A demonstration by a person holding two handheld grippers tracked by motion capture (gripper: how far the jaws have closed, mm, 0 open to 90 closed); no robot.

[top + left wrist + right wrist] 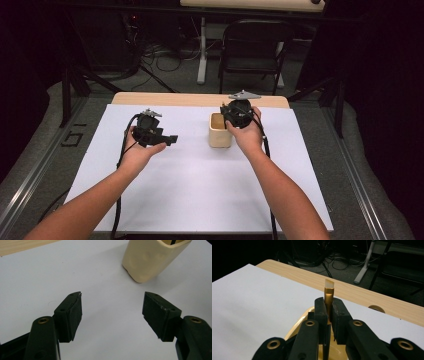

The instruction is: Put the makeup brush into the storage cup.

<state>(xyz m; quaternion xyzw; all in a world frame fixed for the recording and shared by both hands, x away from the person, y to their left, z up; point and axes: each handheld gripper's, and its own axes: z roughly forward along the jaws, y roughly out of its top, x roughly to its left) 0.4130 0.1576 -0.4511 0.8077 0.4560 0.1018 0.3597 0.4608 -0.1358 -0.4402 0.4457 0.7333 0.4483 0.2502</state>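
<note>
A big wooden counter [150, 98] sits in a dark room, and a wide white sheet [200, 175] covers most of it. Behind it stands a black chair [252, 47].

Near the middle of the sheet stands a cream cup [219, 131]. It looks smooth and hard, so it could slip or tip if bumped.

The left gripper [167, 139] rests in the person's left hand, just left of the cup. Its fingers [72, 315] are spread apart with nothing between them, only white sheet below.

The right gripper [235, 117] hangs right over the cup and points down into it. Its fingers [320, 312] are squeezed tight on a thin stick [328, 293]. The stick has a gold band and a pale, flat tip. It may be a small brush, but the view is too close to be sure.

The stick looks light and stiff, and probably a bit slippery. The gold band seems the best place to pinch it, as now.
</note>
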